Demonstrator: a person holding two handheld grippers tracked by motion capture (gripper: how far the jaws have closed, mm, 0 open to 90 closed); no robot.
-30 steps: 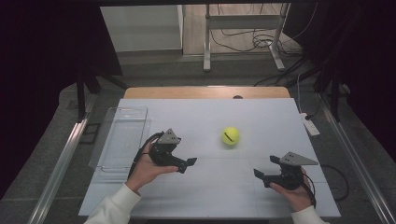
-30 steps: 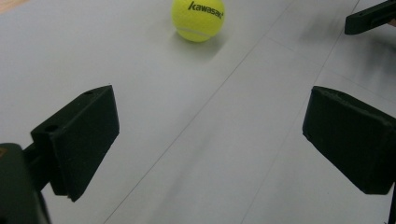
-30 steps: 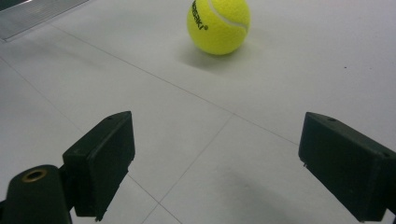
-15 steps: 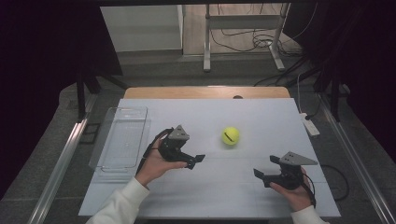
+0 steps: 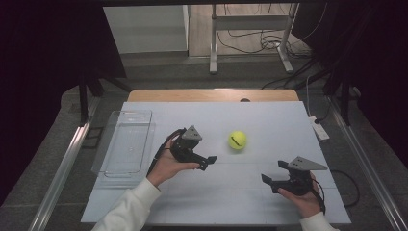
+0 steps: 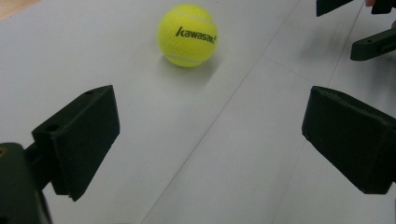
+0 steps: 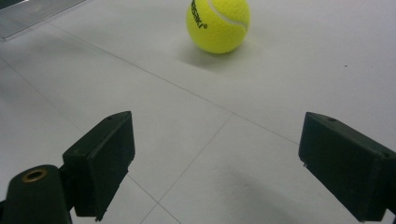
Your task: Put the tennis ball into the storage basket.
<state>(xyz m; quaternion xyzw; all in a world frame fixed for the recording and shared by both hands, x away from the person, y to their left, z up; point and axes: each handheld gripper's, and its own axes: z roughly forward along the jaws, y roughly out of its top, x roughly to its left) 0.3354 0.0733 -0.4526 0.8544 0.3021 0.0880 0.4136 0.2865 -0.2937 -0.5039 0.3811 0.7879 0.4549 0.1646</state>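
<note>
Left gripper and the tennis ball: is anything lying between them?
Nothing: bare white table separates the open left gripper from the tennis ball, seen in the left gripper view.

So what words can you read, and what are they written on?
"kawasaki" in black letters on the yellow ball; the last letter is hard to make out.
In the right gripper view the same print runs along the ball's edge, too cut off to read.
In the high view it is just a dark mark, too small to read.
</note>
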